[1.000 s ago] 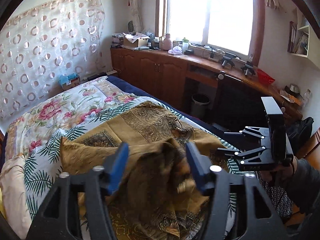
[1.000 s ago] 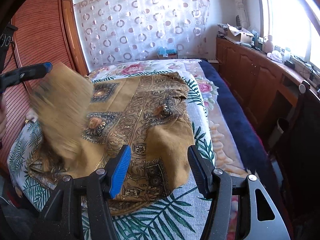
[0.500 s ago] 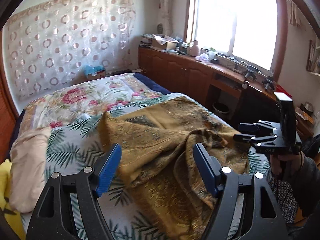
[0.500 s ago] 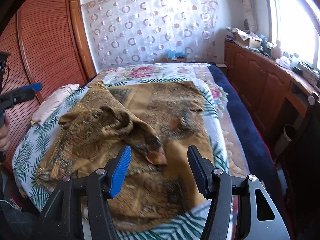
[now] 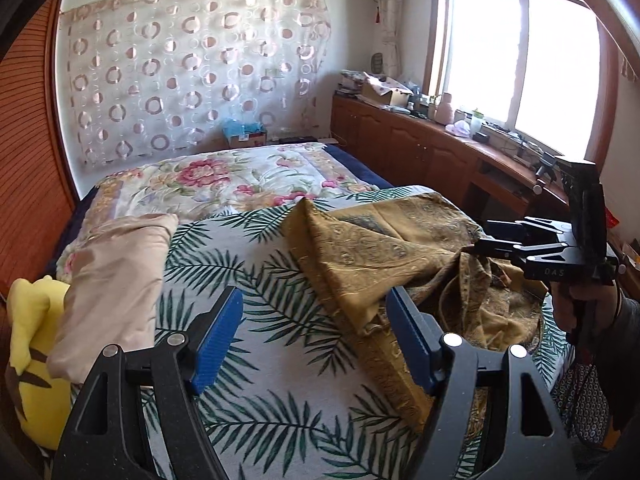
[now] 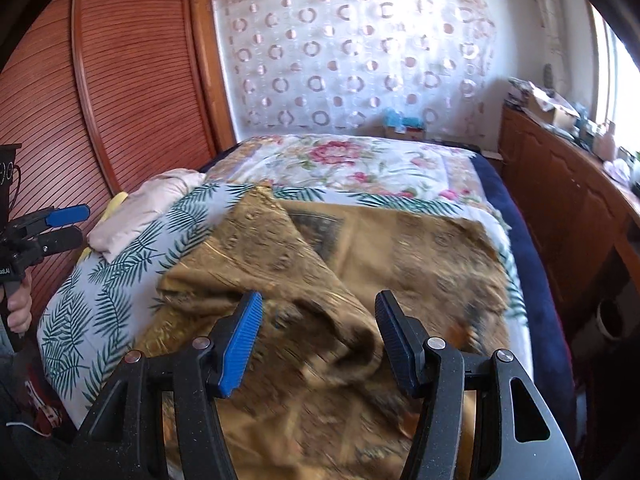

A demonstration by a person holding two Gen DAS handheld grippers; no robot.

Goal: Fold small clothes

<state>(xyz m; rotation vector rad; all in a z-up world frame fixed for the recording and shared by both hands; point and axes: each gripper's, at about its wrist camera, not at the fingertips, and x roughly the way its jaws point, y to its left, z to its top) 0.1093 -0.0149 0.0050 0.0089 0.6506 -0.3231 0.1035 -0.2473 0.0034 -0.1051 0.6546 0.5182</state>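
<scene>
My left claw (image 5: 314, 340) has let the mustard patterned cloth (image 5: 404, 256) drop and swung off it; both claws gape, gripping nothing. Right claw (image 6: 318, 338) hovers over the rumpled heap. Cloth lies on the bed (image 5: 240, 272), one flap thrown over: fold started, untidy. Long axis runs toward the headboard wall, folded peak pointing that way.

The golden cloth (image 5: 372, 256), lifted in the left tongs (image 5: 316, 344) a second ago, now lies dropped on the bed (image 5: 248, 280). These tongs swung toward 9 o'clock, empty, jaws apart.
</scene>
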